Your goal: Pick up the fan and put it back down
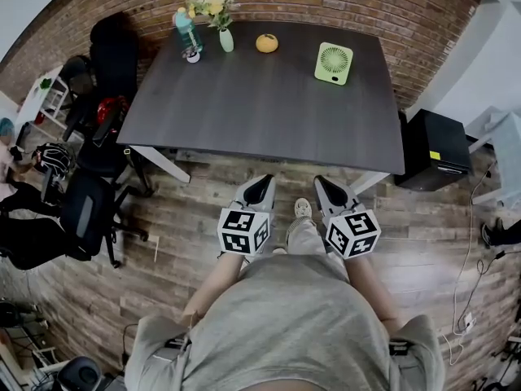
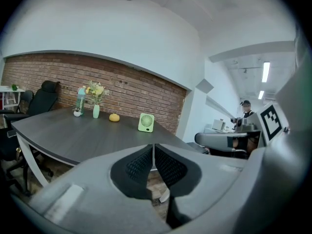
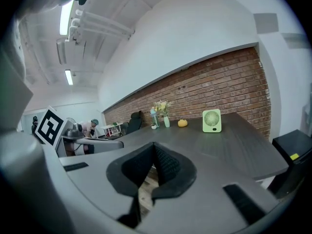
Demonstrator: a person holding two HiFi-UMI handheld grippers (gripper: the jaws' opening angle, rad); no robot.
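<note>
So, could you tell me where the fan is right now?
In the head view, the green fan stands upright on the table, toward its far right corner, right of the orange fruit.

Small item (image 1: 192, 54) beside bottle (image 1: 186, 28), far ahead of left gripper (image 1: 264, 184): too small to identify | table (image 1: 269, 129) legs, just ahead of right gripper (image 1: 322, 184): mostly hidden under top | person (image 2: 245, 112), off to left gripper's right: too small for detail | right gripper's marker cube (image 2: 271, 122): partly hidden.
</note>
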